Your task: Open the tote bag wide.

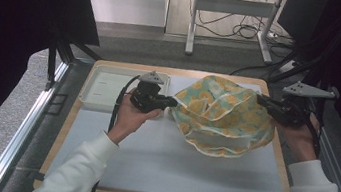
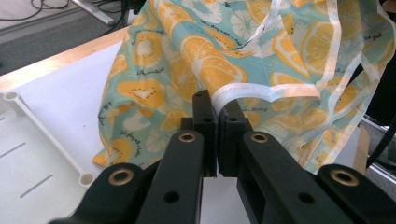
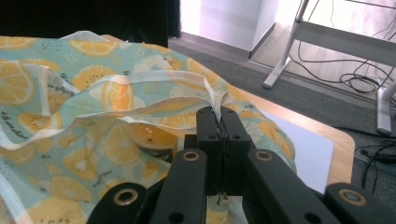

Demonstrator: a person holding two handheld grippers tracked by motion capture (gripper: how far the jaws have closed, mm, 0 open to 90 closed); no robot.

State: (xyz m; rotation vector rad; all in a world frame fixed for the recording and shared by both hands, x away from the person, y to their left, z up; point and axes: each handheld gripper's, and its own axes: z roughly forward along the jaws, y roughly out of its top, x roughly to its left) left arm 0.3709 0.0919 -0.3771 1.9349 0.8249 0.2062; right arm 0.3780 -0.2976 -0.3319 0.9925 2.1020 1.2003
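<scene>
I have the left tool (image 1: 173,101) clamped on the white hem of the orange-print cloth (image 1: 223,116), and the right tool (image 1: 262,101) pinching its opposite edge. The cloth hangs bunched between them over the table (image 1: 164,158), beside the white tray (image 1: 104,89).

A lab is suggested: a wood-edged worktable (image 1: 270,90) framed by aluminium rails (image 1: 16,140), loose black cables (image 1: 240,32) on grey carpet.
</scene>
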